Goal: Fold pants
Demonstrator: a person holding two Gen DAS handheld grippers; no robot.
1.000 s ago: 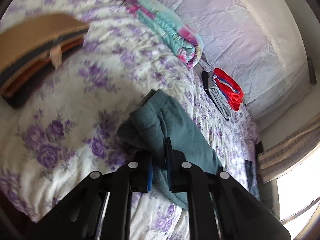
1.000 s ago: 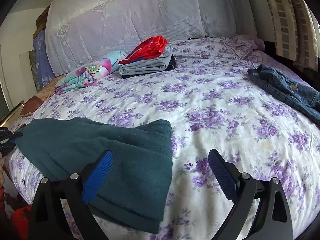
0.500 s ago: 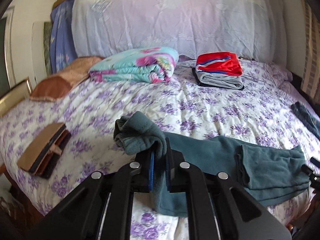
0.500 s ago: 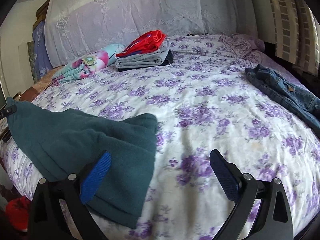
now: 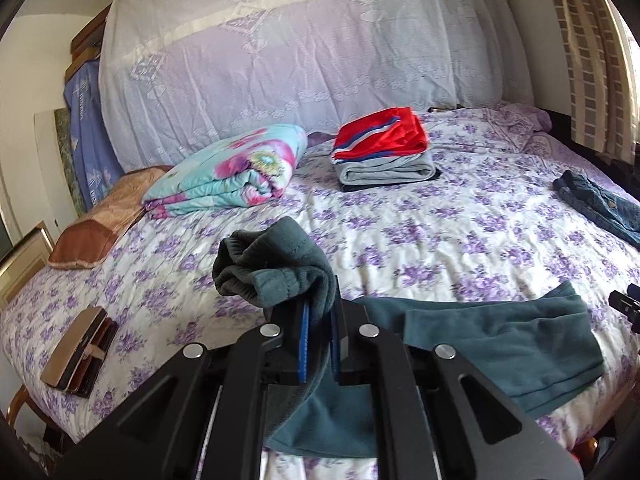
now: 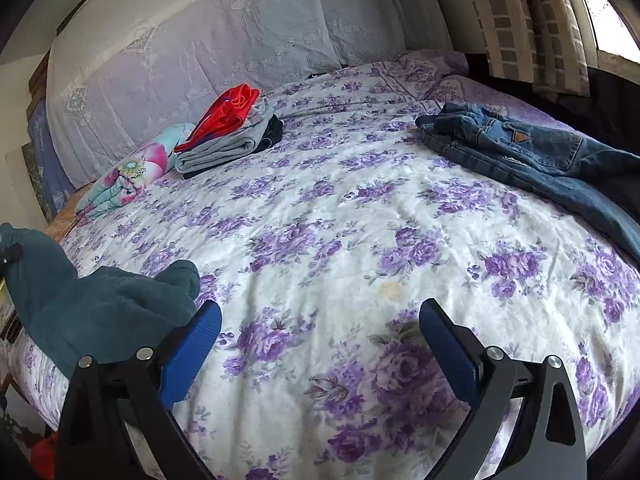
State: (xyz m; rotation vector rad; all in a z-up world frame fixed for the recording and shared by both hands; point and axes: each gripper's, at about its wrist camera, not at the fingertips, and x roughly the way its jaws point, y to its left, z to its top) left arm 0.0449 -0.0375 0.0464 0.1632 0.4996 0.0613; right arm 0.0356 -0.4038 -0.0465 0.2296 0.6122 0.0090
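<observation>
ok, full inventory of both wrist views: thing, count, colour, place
teal pants: 1, dark teal, near bed edge, one end lifted
jeans: 1, blue, unfolded, right side of bed
folded clothes stack: 1, red on grey on dark, far middle
quilt: 1, turquoise and pink floral, folded, left of stack
wallet-like case: 1, tan and brown, near left
bedspread: 1, white with purple flowers
left gripper: shut on teal pants
right gripper: open, empty, above bedspread

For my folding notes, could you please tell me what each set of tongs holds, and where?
The left tongs pinch the teal fleece pants at a bunched end; the right tongs hold nothing.
</observation>
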